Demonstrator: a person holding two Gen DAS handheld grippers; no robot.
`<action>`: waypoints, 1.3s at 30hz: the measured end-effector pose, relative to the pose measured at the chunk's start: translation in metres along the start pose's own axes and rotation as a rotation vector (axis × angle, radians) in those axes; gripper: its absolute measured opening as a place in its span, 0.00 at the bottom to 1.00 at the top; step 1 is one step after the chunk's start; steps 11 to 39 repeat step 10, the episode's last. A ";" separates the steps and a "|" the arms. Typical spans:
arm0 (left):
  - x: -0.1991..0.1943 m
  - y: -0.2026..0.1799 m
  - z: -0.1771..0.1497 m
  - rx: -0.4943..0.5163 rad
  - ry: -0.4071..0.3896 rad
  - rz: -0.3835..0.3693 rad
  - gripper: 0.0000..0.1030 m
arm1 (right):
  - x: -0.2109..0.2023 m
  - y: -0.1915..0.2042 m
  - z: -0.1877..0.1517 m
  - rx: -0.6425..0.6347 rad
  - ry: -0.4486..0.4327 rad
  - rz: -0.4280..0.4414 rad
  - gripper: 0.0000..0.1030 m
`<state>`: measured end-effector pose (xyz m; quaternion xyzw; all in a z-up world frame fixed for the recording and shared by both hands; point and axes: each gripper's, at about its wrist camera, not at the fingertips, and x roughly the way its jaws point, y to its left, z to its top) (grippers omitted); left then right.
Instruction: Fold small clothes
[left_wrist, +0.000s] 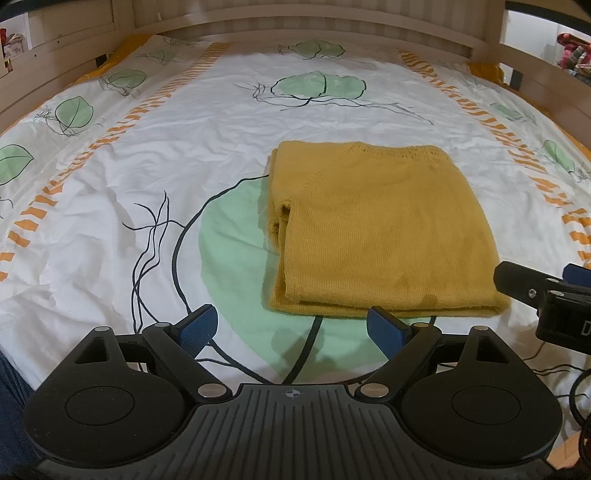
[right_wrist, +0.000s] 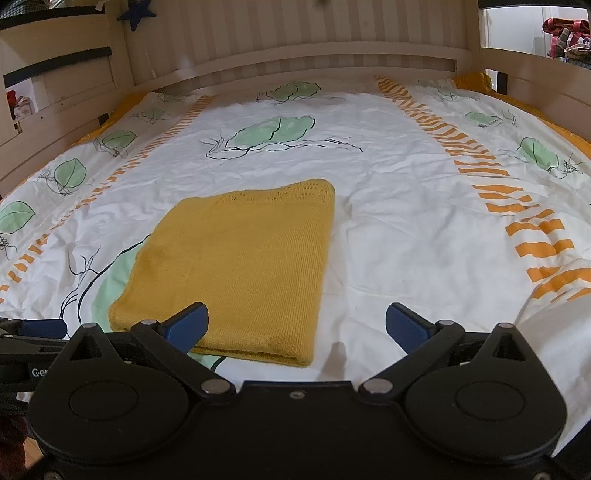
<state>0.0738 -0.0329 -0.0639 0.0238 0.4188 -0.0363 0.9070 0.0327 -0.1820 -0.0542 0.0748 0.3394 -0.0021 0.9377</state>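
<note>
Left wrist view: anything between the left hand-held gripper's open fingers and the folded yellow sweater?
Nothing but bare printed duvet cover. The left hand-held gripper, open, sits just short of the folded yellow sweater's near edge.

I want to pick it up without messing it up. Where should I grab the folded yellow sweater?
Probably the near edge of the sweater, coming in low from the front. That edge is the thick fold where the layers meet, so one pinch there should hold them all. The left claw and right claw are open in front of it.
</note>
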 end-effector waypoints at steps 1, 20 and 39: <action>0.000 0.000 0.000 0.001 0.000 0.000 0.86 | 0.000 0.000 -0.001 0.000 0.001 0.000 1.00; 0.002 0.000 -0.001 0.005 -0.004 0.007 0.86 | 0.002 0.000 0.000 0.006 0.012 0.002 0.99; 0.002 0.000 -0.001 0.005 -0.004 0.007 0.86 | 0.002 0.000 0.000 0.006 0.012 0.002 0.99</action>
